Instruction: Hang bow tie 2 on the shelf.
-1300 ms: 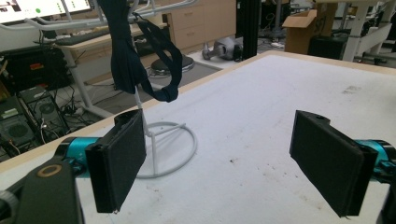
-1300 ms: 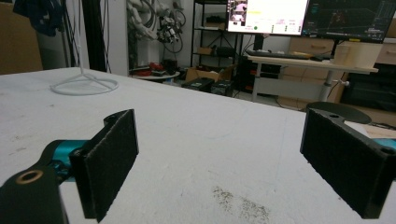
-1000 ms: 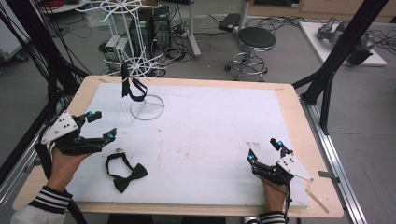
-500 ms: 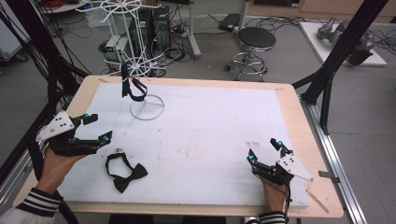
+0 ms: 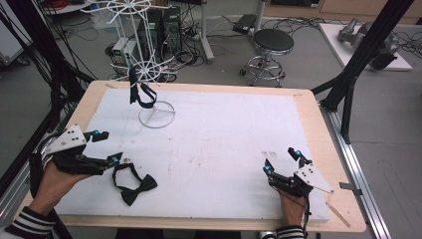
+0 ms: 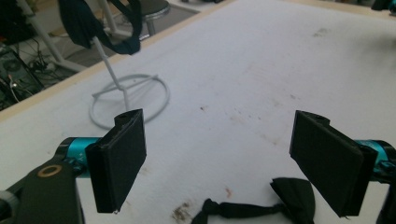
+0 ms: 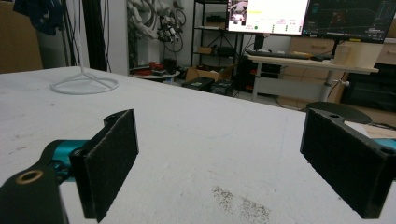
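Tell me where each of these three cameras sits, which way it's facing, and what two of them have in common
High view: above the person's side, facing forward and down on the table; both hands, left gripper, right gripper.
Left gripper view: rides the left gripper, looking past open jaws at the bow tie and wire stand.
Right gripper view: rides the right gripper, looking low across the table toward the monitors.
Shared: both gripper views and the high view show the wire stand.
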